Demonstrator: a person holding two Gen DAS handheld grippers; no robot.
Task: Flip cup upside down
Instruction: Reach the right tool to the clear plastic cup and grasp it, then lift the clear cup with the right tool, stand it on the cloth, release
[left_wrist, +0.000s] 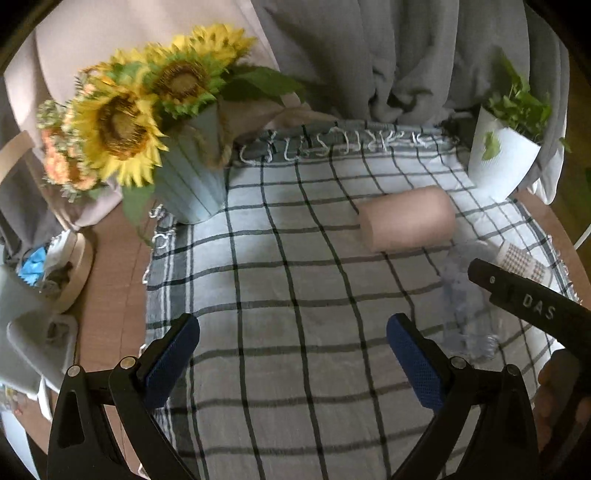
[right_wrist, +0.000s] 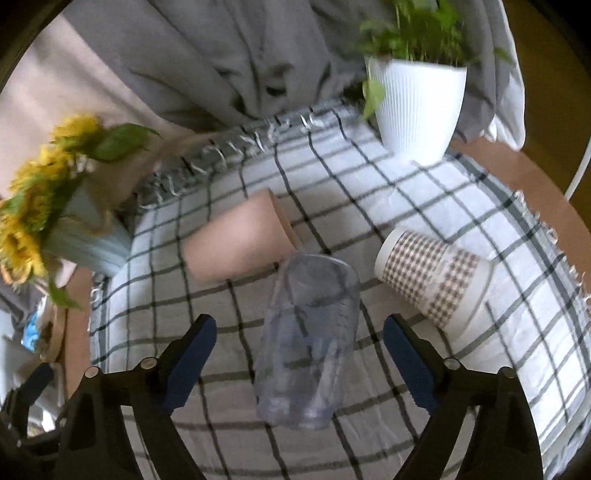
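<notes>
Three cups lie on their sides on the checked cloth (right_wrist: 229, 417). A clear plastic cup (right_wrist: 308, 343) lies between the fingers of my right gripper (right_wrist: 299, 363), which is open and not touching it. A pink cup (right_wrist: 236, 243) lies behind it, and a brown-checked paper cup (right_wrist: 430, 275) lies to its right. In the left wrist view my left gripper (left_wrist: 291, 360) is open and empty over bare cloth (left_wrist: 295, 277). The pink cup (left_wrist: 406, 221) lies ahead to its right. The clear cup (left_wrist: 467, 295) and paper cup (left_wrist: 522, 262) are partly hidden by the right gripper's arm.
A sunflower vase (left_wrist: 188, 177) stands at the cloth's back left and a white ribbed plant pot (right_wrist: 417, 103) at the back right. Grey and beige fabric hangs behind the table. Clutter and a wooden hoop (left_wrist: 77, 273) sit on the left of the wooden table.
</notes>
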